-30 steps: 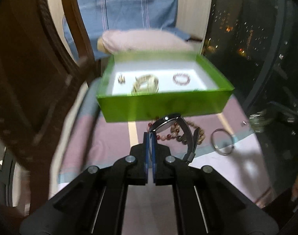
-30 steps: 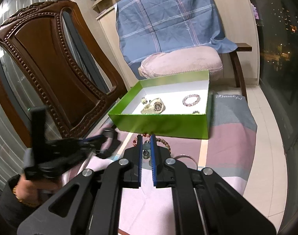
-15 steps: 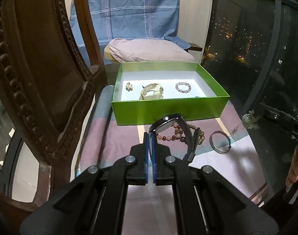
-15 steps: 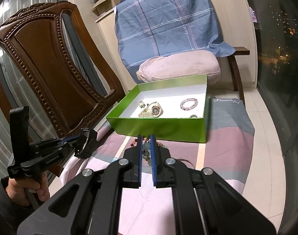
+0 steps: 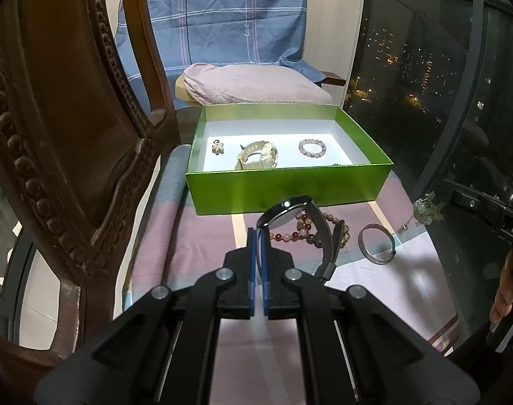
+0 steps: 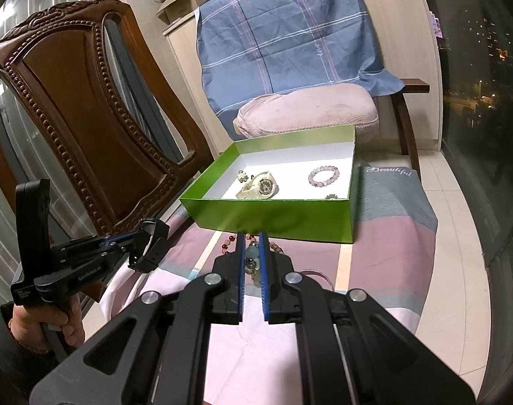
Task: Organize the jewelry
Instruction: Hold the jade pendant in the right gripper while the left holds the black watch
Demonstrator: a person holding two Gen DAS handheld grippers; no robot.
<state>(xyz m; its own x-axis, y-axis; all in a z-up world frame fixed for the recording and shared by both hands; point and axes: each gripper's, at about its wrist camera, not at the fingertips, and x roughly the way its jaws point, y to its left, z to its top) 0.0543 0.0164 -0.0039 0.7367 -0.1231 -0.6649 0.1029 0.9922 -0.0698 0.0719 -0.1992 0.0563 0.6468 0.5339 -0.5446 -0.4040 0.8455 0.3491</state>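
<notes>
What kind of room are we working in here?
Probably a home balcony or sunroom, high up at night: a carved wooden chair, a cushioned seat draped in blue plaid cloth, and city lights through glass.

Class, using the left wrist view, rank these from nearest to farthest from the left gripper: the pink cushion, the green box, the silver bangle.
1. Silver bangle: on the cloth, right of the left gripper.
2. Green box: straight ahead, beyond the loose beads.
3. Pink cushion: behind the box, on the far chair.
</notes>
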